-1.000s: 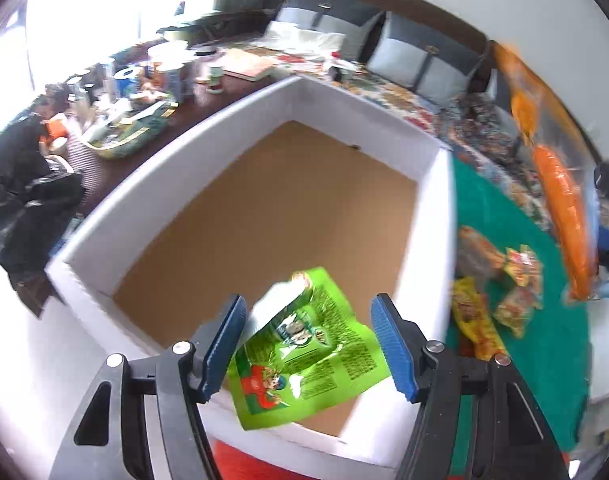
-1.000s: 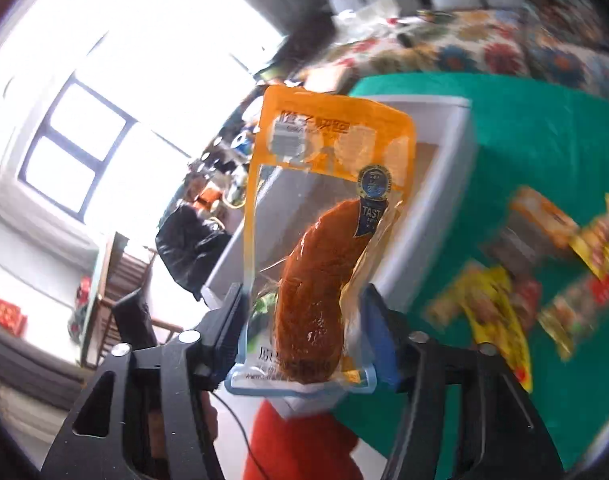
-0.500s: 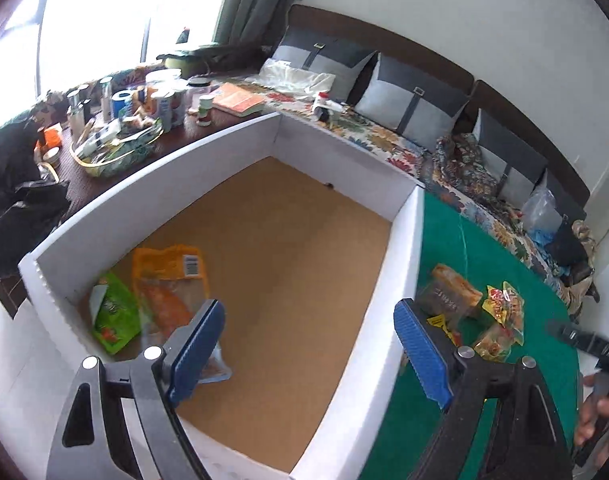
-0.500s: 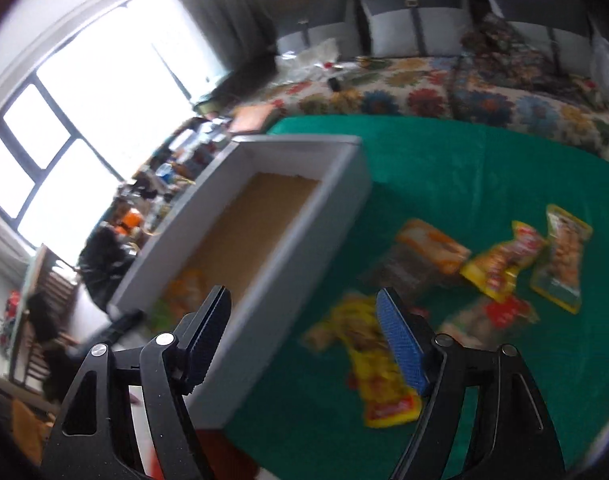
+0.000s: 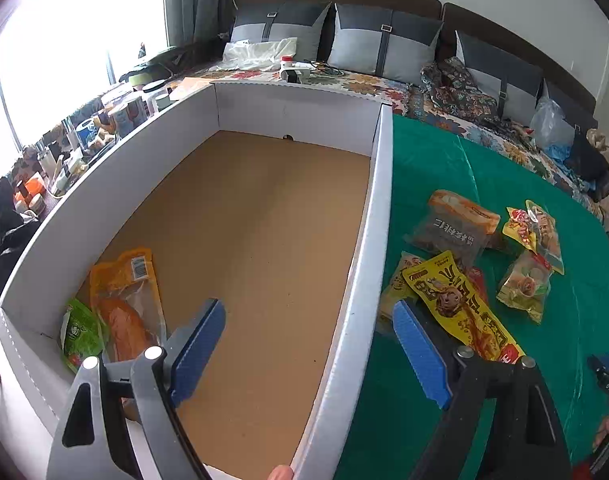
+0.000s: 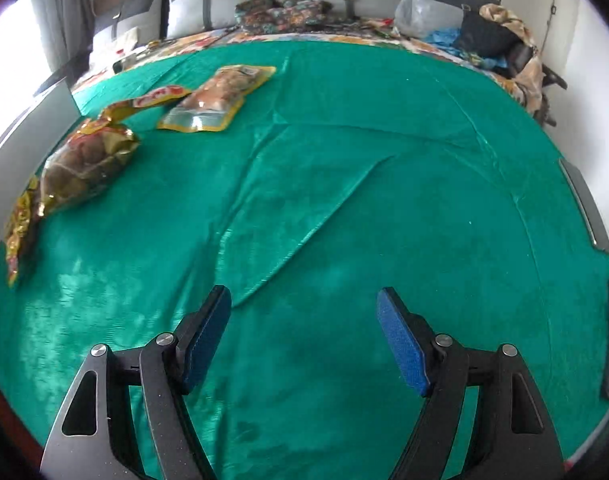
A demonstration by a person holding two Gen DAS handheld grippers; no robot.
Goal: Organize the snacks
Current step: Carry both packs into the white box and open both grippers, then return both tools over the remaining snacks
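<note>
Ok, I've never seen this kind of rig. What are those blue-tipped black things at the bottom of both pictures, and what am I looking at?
They are handheld grippers: a person holds one in each hand, each with a camera looking along its two fingers. One picture is from the left gripper, the other from the right gripper. Both are open and hold nothing. The left view shows a white box with an orange sausage packet and a green packet lying in its near corner. Beside the box, on the green cloth, lie more snack packets, among them a long yellow packet.
</note>
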